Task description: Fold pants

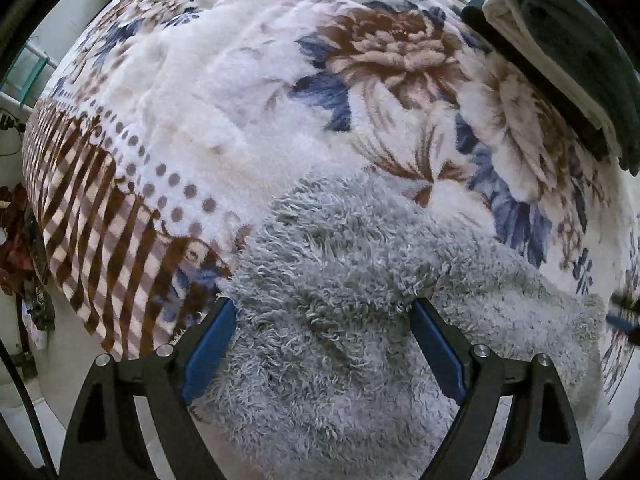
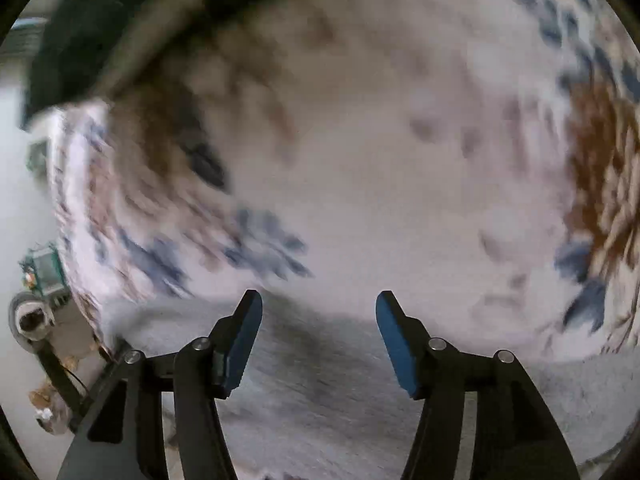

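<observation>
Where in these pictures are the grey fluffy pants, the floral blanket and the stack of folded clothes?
grey fluffy pants [image 1: 340,280]: left wrist view, middle of the shaggy fabric.
floral blanket [image 1: 224,92]: left wrist view, bare white area left of the brown flower.
stack of folded clothes [image 1: 560,40]: left wrist view, dark top layer, upper right.

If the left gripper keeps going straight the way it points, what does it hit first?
Most likely the fluffy grey pants: the left gripper stands open right over them, floral blanket beyond.

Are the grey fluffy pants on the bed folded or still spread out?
Cannot tell for certain. The grey fluffy pants lie flat on the floral blanket, but the frame cuts off their lower part, and no fold edge is visible.
</observation>
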Motion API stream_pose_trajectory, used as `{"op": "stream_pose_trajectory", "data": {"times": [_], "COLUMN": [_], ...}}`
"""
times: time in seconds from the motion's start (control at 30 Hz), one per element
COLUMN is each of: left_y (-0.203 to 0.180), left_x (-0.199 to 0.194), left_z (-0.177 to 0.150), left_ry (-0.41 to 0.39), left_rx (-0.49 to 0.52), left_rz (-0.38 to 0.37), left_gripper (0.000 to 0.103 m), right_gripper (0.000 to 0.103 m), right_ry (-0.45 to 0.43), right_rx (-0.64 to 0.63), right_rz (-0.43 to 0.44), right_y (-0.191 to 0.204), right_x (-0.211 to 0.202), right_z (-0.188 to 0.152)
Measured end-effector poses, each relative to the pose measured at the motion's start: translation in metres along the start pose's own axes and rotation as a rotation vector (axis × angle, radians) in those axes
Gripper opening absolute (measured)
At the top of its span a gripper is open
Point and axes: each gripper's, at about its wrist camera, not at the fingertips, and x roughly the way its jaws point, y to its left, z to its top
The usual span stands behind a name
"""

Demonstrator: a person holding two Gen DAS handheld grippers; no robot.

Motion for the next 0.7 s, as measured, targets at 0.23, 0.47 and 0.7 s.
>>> {"op": "stream_pose_trajectory", "data": {"times": [0.23, 0.47, 0.7], "left_y": [-0.019, -0.096, -0.151], "left_x": [-0.023, -0.044, 0.011], "left_z": [-0.009, -0.035, -0.037], "left_ry": [-0.014, -0.004, 0.088], "left_rx": [-0.029, 0.049, 0.158], "left_rz": [-0.007, -0.136, -0.115], "left_gripper": [0.088, 0.088, 0.088], "right_gripper": [0.062, 0.062, 0.062], "right_ry": [0.117, 0.299, 0.253], "right_rx": [-0.276, -0.472, -0.538], "right_rz": [-0.004, 0.063, 0.094], "right_y": [0.017, 0.006, 0.008], "right_x": [0.014, 0.017, -0.006], "right_z": [-0.054, -0.099, -0.084]}}
